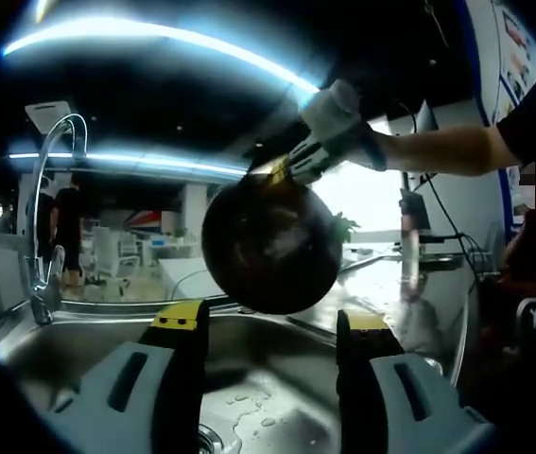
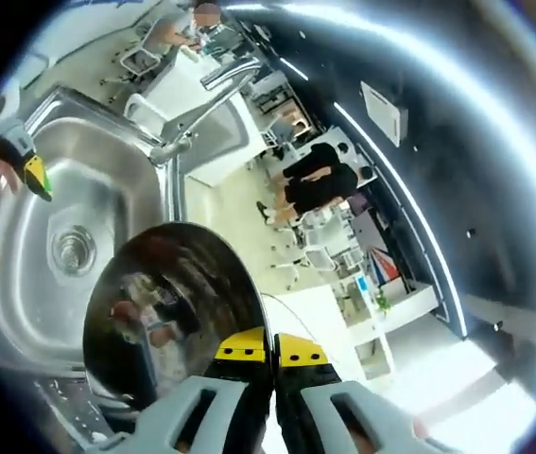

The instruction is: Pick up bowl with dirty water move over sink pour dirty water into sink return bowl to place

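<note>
The right tongs (image 2: pixel 272 355) are pinching the bowl (image 1: pixel 269 244) by its rim, tipping it over the sink (image 1: pixel 88 345). The left tongs (image 1: pixel 272 326) are waiting spread. Best keep tilting slowly toward the drain (image 2: pixel 72 248).

Right claw (image 1: pixel 282 170) tips bowl (image 1: pixel 272 244) over sink (image 1: pixel 78 336); left claw (image 1: pixel 272 333) open

bowl (image 2: pixel 168 312): polished metal, mirror-glossy
sink (image 2: pixel 22 284): brushed steel, satin sheen, wet droplets at 6 o'clock
faucet (image 1: pixel 45 218): chrome, shiny
right gripper (image 2: pixel 272 355): matt grey plastic, yellow tips
</note>
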`<control>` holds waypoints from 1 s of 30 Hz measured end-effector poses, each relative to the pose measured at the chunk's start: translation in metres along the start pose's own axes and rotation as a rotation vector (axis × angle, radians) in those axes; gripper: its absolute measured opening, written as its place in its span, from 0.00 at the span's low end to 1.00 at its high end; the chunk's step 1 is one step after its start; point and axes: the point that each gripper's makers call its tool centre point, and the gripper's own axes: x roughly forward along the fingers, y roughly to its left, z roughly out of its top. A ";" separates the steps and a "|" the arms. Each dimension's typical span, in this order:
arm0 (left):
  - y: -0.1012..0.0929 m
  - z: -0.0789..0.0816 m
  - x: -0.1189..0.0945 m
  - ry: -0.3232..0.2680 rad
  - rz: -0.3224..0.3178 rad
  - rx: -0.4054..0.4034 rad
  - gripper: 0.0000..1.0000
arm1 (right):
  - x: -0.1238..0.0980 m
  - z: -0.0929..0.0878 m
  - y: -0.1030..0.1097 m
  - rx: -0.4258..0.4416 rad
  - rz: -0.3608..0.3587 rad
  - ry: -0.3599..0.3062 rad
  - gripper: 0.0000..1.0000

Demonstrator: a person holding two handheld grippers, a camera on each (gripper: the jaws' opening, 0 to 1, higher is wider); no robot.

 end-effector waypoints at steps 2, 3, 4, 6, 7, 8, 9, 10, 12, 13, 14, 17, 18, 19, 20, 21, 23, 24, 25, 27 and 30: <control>0.004 -0.001 0.000 0.001 0.001 -0.001 0.53 | 0.005 -0.003 -0.003 0.040 0.015 0.008 0.00; 0.005 -0.001 0.000 0.001 0.000 -0.001 0.53 | 0.005 -0.003 -0.003 0.045 0.016 0.008 0.00; 0.005 -0.001 0.000 0.001 -0.001 -0.001 0.53 | 0.003 -0.006 -0.001 0.069 0.024 0.013 0.00; 0.009 -0.002 0.000 0.003 -0.001 0.000 0.53 | 0.003 -0.009 -0.002 0.100 0.033 0.020 0.00; 0.010 -0.002 0.000 0.003 -0.001 -0.001 0.53 | 0.002 -0.011 -0.001 0.116 0.034 0.024 0.00; 0.011 -0.002 0.000 0.003 -0.001 -0.001 0.53 | 0.000 -0.012 0.001 0.120 0.036 0.025 0.00; 0.015 -0.003 0.001 0.003 -0.001 -0.002 0.53 | 0.000 -0.014 0.002 0.134 0.041 0.029 0.00; 0.017 -0.003 0.001 0.002 -0.001 -0.004 0.53 | 0.000 -0.015 0.002 0.151 0.048 0.034 0.00; 0.022 -0.004 0.001 0.002 -0.002 -0.003 0.53 | 0.000 -0.019 0.002 0.183 0.056 0.044 0.00; 0.023 -0.004 0.001 0.002 -0.002 -0.003 0.53 | -0.001 -0.021 0.002 0.197 0.060 0.046 0.00; 0.026 -0.004 0.001 0.002 -0.002 -0.003 0.53 | -0.002 -0.023 0.003 0.213 0.063 0.051 0.00; 0.030 -0.005 0.001 0.000 -0.001 -0.004 0.53 | -0.004 -0.030 0.005 0.255 0.079 0.067 0.00; 0.030 -0.005 0.001 0.000 -0.001 -0.004 0.53 | -0.004 -0.032 0.006 0.268 0.084 0.070 0.00; 0.031 -0.006 0.001 0.002 -0.001 -0.002 0.53 | -0.005 -0.035 0.006 0.275 0.087 0.075 0.00; 0.032 -0.006 0.001 0.002 -0.002 -0.001 0.53 | -0.005 -0.037 0.007 0.285 0.091 0.080 0.00; 0.032 -0.006 0.001 0.001 -0.002 -0.002 0.53 | -0.006 -0.039 0.007 0.294 0.094 0.081 0.00; 0.033 -0.006 0.001 0.002 -0.001 -0.002 0.53 | -0.006 -0.044 0.007 0.320 0.101 0.090 0.00; 0.033 -0.006 0.001 0.002 -0.001 -0.001 0.53 | -0.006 -0.045 0.007 0.331 0.104 0.093 0.00; 0.033 -0.006 0.001 0.003 -0.001 -0.001 0.53 | -0.006 -0.048 0.006 0.342 0.107 0.097 0.00; 0.032 -0.006 0.001 0.003 -0.001 0.000 0.53 | -0.005 -0.052 0.004 0.384 0.115 0.107 0.00; 0.031 -0.006 0.001 0.004 -0.002 0.001 0.53 | -0.003 -0.059 0.001 0.436 0.132 0.121 0.00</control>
